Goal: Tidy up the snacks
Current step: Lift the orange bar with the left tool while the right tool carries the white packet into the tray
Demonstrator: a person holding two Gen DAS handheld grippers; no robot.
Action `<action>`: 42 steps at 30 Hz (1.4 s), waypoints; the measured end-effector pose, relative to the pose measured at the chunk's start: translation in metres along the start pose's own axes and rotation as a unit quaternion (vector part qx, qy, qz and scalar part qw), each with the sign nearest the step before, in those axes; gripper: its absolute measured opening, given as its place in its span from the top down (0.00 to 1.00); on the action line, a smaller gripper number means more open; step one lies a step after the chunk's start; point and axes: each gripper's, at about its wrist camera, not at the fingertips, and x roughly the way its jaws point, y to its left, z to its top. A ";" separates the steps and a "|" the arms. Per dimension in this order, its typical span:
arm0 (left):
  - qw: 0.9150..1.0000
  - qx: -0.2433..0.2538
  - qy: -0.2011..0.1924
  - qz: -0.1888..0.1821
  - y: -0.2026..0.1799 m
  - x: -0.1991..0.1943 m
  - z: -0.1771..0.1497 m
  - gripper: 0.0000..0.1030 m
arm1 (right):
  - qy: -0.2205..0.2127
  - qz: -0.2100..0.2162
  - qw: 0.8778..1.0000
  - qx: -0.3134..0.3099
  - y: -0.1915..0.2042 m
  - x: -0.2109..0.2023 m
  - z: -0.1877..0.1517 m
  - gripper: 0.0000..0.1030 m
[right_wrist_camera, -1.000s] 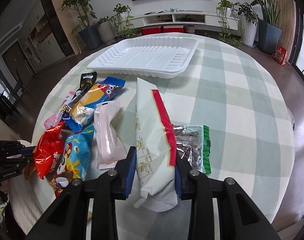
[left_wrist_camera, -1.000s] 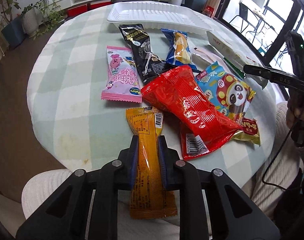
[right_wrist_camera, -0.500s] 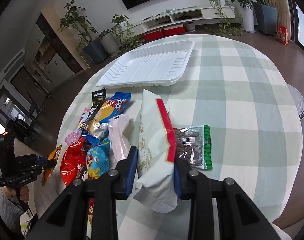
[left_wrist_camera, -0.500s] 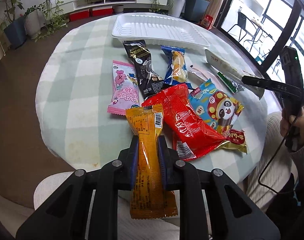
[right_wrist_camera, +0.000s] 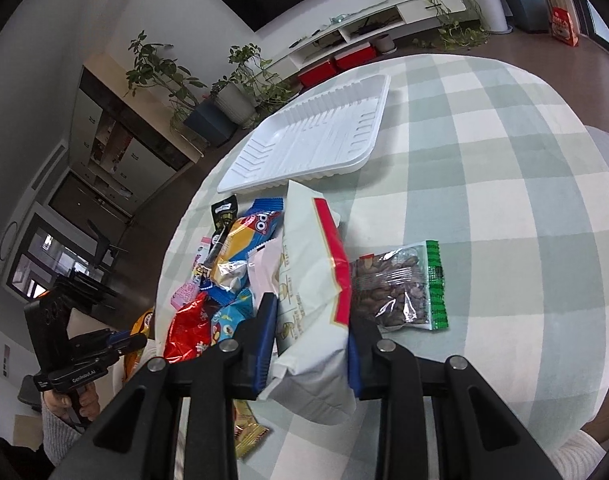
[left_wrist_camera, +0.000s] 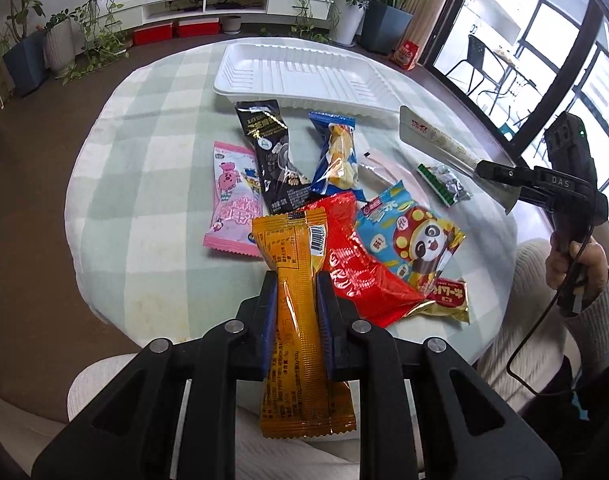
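Observation:
My left gripper [left_wrist_camera: 297, 280] is shut on a long orange snack packet [left_wrist_camera: 292, 240], held above the near edge of the round table. My right gripper [right_wrist_camera: 310, 312] is shut on the near end of a white packet with a red stripe [right_wrist_camera: 308, 264]; its far end reaches toward the empty white tray [right_wrist_camera: 316, 136]. In the left wrist view the tray [left_wrist_camera: 304, 76] lies at the far side. Between the tray and the near edge lie a pink packet [left_wrist_camera: 232, 196], a black packet [left_wrist_camera: 272, 160], a blue packet [left_wrist_camera: 336, 156], a red bag [left_wrist_camera: 356, 264] and a panda bag [left_wrist_camera: 412, 240].
A clear bag of nuts with green ends [right_wrist_camera: 400, 288] lies just right of the white packet. A pale pink packet [right_wrist_camera: 264, 268] lies to its left. A checked cloth [right_wrist_camera: 504, 160] covers the table. Potted plants and a low TV shelf stand beyond the table.
The left gripper has risen with the orange packet, which now hangs higher over the other snacks. The right gripper has rolled and shifted while still gripping the white packet.

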 end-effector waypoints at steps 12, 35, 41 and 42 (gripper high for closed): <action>0.999 0.013 -0.030 -0.014 -0.004 -0.005 0.055 0.84 | -0.016 0.079 0.996 0.047 -0.004 -0.013 0.033 0.68; 0.998 0.000 -0.059 -0.030 0.027 0.079 0.243 0.84 | -0.055 0.089 0.990 0.098 -0.027 0.047 0.153 0.68; 0.999 -0.011 -0.041 -0.025 0.038 0.131 0.273 0.84 | -0.052 0.054 0.992 0.106 -0.040 0.083 0.172 0.68; 0.999 -0.014 -0.038 -0.025 0.039 0.140 0.277 0.84 | -0.052 0.048 0.992 0.105 -0.041 0.087 0.173 0.68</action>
